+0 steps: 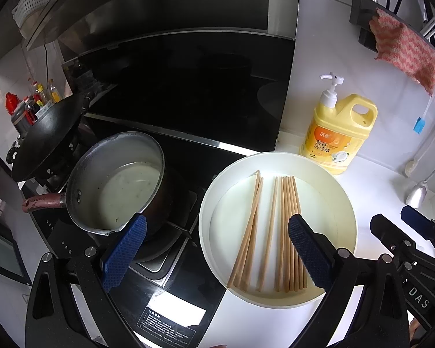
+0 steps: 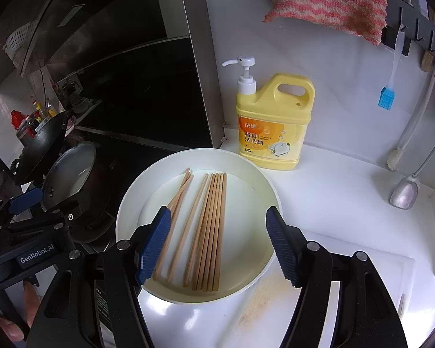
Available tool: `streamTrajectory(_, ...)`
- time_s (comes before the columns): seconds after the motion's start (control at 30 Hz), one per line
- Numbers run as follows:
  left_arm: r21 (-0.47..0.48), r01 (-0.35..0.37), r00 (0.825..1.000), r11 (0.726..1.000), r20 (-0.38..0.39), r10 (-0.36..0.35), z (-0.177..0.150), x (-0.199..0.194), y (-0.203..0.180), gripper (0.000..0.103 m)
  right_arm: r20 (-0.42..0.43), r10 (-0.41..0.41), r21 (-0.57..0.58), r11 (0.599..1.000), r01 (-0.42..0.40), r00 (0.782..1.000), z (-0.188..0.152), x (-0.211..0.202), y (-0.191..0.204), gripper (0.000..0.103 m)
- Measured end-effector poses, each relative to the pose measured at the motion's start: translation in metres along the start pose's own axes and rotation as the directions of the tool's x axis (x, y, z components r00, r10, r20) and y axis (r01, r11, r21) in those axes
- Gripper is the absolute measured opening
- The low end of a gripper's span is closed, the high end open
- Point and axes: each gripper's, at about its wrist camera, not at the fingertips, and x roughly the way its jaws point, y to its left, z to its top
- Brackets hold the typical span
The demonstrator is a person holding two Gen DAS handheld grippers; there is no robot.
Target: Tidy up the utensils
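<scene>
Hovering over round white shallow bowl (image 2: 268, 200) on white tabletop's stove-side edge: left gripper (image 1: 217, 249) and right gripper (image 2: 219, 243), jaws of both apart, holding nothing. Pale wooden chopsticks (image 2: 208, 232) lie inside bowl: tight parallel bundle, one single beside it, crossed few apart. Sorting looks partial; stage unclear.
</scene>
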Motion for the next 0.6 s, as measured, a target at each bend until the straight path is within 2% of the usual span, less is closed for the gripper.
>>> streamTrajectory(0.6,-0.003,0.021,1.0,1.0,-0.019,-0.022,0.0006,0.0036,0.0031,0.096,0.0,-0.001,0.0,1.0,0.001,1.0,0.0015,-0.0018,-0.0006,0.065)
